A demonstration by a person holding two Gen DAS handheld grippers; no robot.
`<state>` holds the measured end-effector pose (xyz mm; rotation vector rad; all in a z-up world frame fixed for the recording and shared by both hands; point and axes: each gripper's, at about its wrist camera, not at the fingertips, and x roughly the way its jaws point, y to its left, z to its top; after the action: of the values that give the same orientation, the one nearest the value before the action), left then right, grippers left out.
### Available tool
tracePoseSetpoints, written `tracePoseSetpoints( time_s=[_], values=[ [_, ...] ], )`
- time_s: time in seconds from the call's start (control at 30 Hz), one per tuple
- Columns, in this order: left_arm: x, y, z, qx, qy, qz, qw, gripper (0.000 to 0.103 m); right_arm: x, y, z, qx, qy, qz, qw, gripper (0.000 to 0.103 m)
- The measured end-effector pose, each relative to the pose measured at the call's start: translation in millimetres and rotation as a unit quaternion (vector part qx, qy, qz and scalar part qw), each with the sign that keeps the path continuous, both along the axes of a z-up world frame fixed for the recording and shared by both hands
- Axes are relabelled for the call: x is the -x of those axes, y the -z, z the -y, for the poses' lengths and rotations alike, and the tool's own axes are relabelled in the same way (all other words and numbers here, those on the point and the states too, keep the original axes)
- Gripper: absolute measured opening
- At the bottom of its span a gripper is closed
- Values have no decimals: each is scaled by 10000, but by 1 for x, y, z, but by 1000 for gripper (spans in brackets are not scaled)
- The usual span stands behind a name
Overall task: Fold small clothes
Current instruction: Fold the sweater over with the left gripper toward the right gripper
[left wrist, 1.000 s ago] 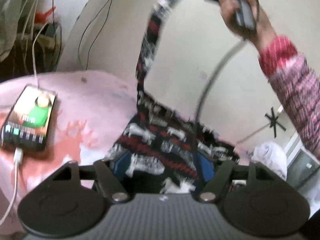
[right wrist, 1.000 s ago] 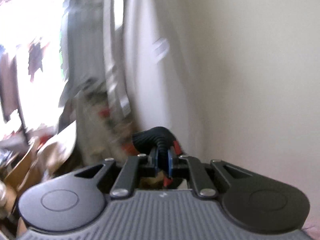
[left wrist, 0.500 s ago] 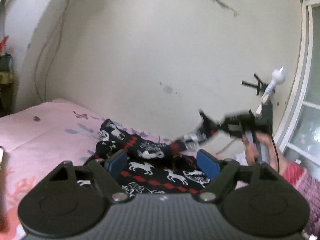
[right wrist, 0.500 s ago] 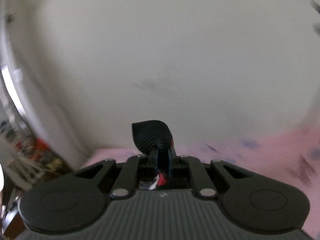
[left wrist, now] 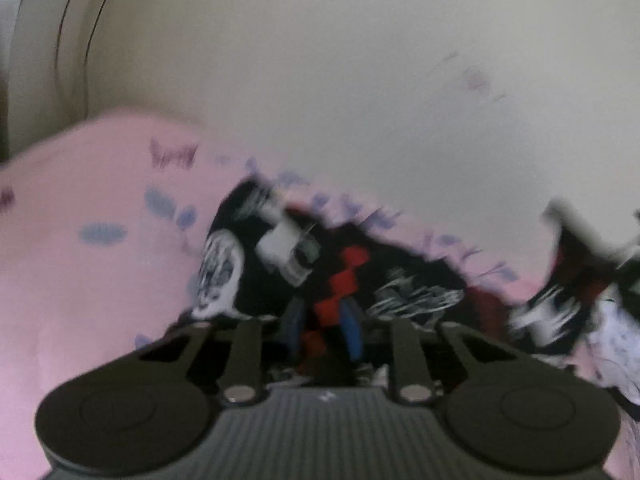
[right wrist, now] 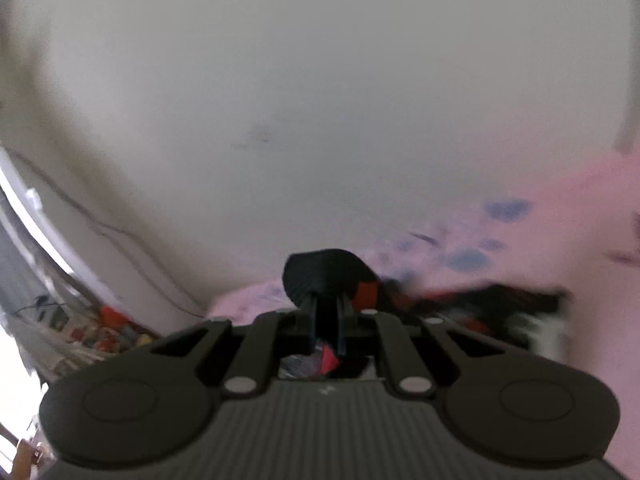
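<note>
The garment (left wrist: pixel 400 276) is a small black knit piece with red bands and white animal figures. It lies bunched on a pink bedsheet (left wrist: pixel 88 248) close to the wall. My left gripper (left wrist: pixel 324 324) is shut on a fold of it, red and black cloth between the blue pads. My right gripper (right wrist: pixel 326 320) is shut on a black ribbed edge of the same garment (right wrist: pixel 320 272), the rest trailing right over the sheet (right wrist: pixel 592 248). Both views are blurred by motion.
A plain cream wall (left wrist: pixel 360 60) rises right behind the bed. Thin cables (left wrist: pixel 72 28) run down the wall at the left. A window frame (right wrist: pixel 36 216) and cluttered items (right wrist: pixel 108 328) show at the left of the right wrist view.
My left gripper has closed on the garment; it was open half a second ago. The right gripper has come down from high up to the bed, still gripping the cloth.
</note>
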<state>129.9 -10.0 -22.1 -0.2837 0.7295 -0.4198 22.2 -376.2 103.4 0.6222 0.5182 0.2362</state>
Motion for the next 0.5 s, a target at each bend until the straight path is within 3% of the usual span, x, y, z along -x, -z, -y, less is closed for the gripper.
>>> tracePoseSetpoints(
  time_s=[0.1, 0.2, 0.27, 0.33, 0.37, 0.5],
  values=[
    [-4, 8, -22, 515, -85, -119, 9986, 16, -28, -13, -44, 103, -480, 84, 9988, 1],
    [7, -2, -49, 829, -491, 369, 9947, 29, -62, -7, -100, 260, -940, -41, 9952, 2],
    [9, -4, -63, 988, -655, 428, 9920, 32, -85, 6, -131, 396, -1130, -183, 9926, 6],
    [6, -4, -74, 1125, -753, 360, 9901, 32, -105, 23, -157, 690, -1430, -459, 9862, 34],
    [4, -3, -78, 1184, -821, 295, 9891, 32, -108, 26, -161, 754, -1523, -597, 9836, 53],
    [3, -4, -85, 1385, -835, 260, 9865, 32, -89, 20, -132, 830, -1364, -323, 9866, 51]
  ],
)
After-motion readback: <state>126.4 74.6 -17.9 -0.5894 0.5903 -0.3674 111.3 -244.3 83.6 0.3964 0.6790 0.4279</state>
